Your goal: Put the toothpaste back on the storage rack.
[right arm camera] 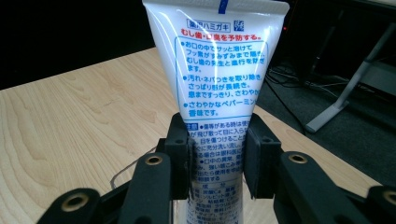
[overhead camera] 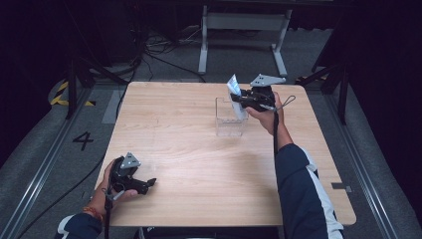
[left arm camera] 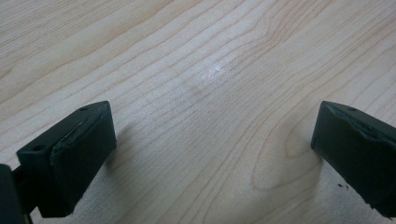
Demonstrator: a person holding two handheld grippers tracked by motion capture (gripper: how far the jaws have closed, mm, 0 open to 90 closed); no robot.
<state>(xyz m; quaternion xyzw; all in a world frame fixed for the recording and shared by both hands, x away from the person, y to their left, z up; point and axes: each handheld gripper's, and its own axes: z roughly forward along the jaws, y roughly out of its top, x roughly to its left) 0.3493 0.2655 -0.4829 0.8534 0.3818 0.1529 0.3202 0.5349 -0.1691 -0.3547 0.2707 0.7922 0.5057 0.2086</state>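
A light wooden table point(overhead camera: 199, 149) fills the centre of the frame, with dark floor, cables and a grey metal stand point(overhead camera: 244, 35) beyond its far edge at the top. At the lower left, the left hand point(overhead camera: 107, 186) holds the left gripper point(overhead camera: 149, 184) low over the table near its front-left corner, jaws pointing right. At the upper right of centre, the right hand point(overhead camera: 268, 117) holds the right gripper point(overhead camera: 238, 98) over a clear box point(overhead camera: 230, 119) standing on the table, its jaws gripping a white tube point(overhead camera: 234, 87) whose flat end tilts up and left above the box rim.
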